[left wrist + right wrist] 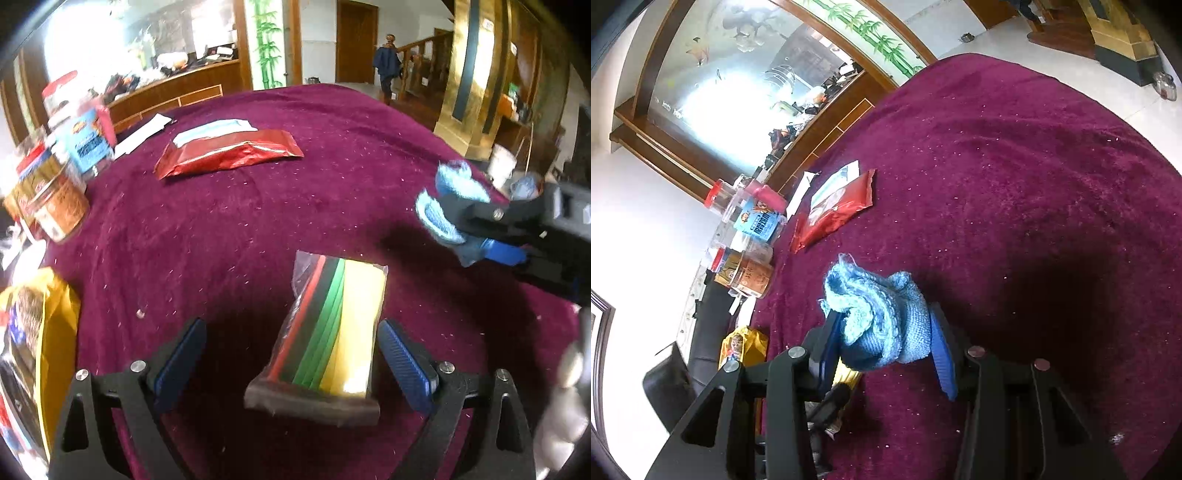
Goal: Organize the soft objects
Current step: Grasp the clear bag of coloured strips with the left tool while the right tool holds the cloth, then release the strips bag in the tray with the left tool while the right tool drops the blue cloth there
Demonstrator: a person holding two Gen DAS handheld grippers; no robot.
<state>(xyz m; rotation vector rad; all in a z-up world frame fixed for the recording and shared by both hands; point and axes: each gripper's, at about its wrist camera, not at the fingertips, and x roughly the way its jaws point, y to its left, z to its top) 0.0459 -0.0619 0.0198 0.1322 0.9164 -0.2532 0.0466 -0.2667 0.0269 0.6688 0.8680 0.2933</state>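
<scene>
A clear bag of folded red, black, green and yellow bands (pixel 332 325) lies on the purple velvet tablecloth (pixel 295 206). My left gripper (pixel 291 325) hangs over it, open; the bag sits between the blue pads, nearer the right pad (pixel 406 362), and the left one stands well off. At the right of the left wrist view my right gripper (pixel 461 221) carries a light blue knitted cloth (pixel 447 184) above the table. In the right wrist view the knitted cloth (pixel 882 321) bulges out between the pads, with my right gripper (pixel 882 314) shut on it.
A red foil pouch (pixel 229 155) with white papers behind it lies mid-table. Several jars and snack tubs (pixel 55 199) crowd the left edge, with a yellow bag (pixel 40 332) nearer me. A person (pixel 386 62) stands far back in the room. Bare cloth spreads on the right (pixel 1034 184).
</scene>
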